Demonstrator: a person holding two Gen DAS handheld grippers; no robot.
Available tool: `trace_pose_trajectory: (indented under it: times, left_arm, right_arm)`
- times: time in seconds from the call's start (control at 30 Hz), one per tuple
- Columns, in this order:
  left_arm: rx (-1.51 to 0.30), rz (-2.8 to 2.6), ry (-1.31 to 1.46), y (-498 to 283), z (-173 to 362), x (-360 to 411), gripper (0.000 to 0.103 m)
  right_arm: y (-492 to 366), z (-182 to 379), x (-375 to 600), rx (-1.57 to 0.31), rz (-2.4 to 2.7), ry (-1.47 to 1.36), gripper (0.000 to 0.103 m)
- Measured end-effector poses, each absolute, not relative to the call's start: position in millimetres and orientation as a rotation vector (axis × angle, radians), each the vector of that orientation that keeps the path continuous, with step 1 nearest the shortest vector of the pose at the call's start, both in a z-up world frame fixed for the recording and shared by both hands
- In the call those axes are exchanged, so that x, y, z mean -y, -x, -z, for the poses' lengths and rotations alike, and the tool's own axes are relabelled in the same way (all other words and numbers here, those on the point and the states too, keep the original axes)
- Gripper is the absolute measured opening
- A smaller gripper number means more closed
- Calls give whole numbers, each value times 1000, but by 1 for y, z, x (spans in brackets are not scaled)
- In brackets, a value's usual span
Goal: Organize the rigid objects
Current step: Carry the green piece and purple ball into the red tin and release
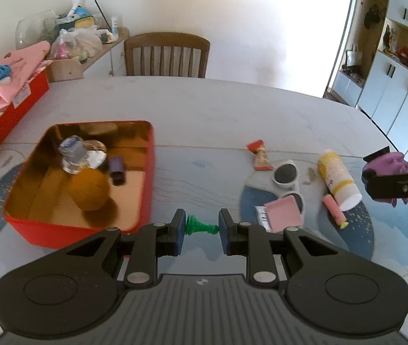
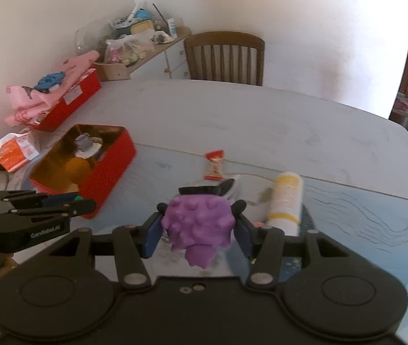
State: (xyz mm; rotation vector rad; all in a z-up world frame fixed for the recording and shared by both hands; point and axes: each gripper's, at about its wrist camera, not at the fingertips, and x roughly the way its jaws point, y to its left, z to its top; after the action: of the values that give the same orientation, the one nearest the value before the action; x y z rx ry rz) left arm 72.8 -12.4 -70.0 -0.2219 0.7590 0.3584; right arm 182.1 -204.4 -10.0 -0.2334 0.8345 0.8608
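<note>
red tin (image 1: 31, 230): lower left of the left wrist view, open on the table (image 1: 232, 109); inside lie an orange (image 1: 89, 189), a clear bottle (image 1: 73, 155) and a small dark purple piece (image 1: 116, 169).
left gripper (image 1: 201, 227): bottom centre of its own view, fingers narrowly parted and pinching a green chess pawn (image 1: 201, 225) end to end, pawn lying sideways, just right of the tin's near corner.
loose items: right of centre on the table, a snack packet (image 1: 260, 155), white sunglasses (image 1: 285, 175), a pink card (image 1: 284, 214), a pink tube (image 1: 334, 211), and a white and yellow bottle (image 1: 337, 179) on its side.
right gripper (image 2: 198, 231): lower centre of its own view, fingers about half spread and pressed on both sides of a purple bumpy toy (image 2: 199, 224).
purple toy, left wrist view: far right edge, between the other gripper's fingers.
</note>
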Motion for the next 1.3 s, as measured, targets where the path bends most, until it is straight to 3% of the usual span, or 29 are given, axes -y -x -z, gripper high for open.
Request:
trace_pose_trajectory:
  times: [0.73, 1.3]
  left_arm:
    - [-756, -432, 213, -42, 73, -114, 24]
    - [-779, -423, 169, -72, 93, -171, 24]
  right_arm:
    - [-139, 15, 63, -813, -962, 316, 53]
    - [-158, 43, -30, -812, -953, 385, 53]
